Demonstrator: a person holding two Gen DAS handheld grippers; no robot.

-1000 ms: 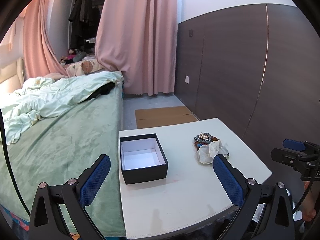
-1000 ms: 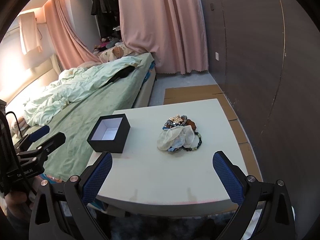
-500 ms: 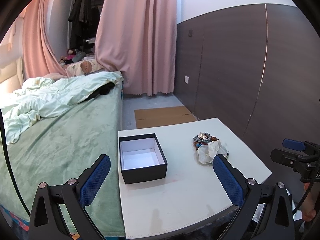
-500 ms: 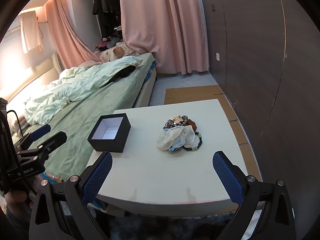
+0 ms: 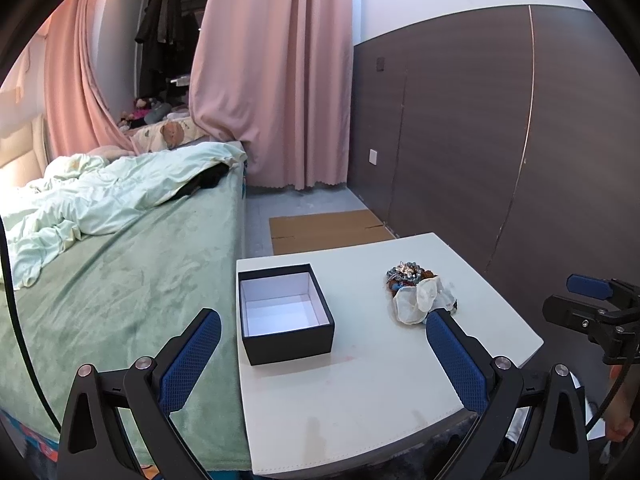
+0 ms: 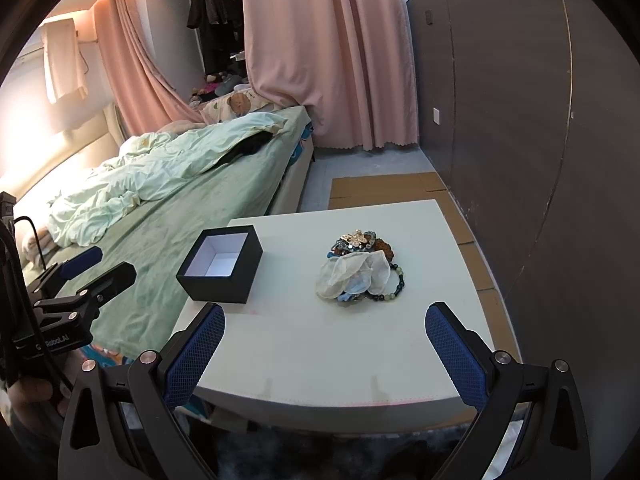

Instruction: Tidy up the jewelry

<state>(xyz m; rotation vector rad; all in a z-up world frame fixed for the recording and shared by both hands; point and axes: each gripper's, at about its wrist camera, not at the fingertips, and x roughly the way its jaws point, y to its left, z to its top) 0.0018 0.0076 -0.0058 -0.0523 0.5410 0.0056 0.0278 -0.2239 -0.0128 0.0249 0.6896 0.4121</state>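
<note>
Two wide-spread blue fingers of the left gripper [image 5: 320,344] frame an open black box [image 5: 285,312] with a white lining on the white table [image 5: 360,400]; a jewelry heap [image 5: 418,292] lies just beyond the right fingertip. From the right gripper [image 6: 325,336], equally open and empty, the heap [image 6: 360,270] sits ahead between the fingers: beads, metallic pieces, pale pouches, a dark bracelet.
</note>
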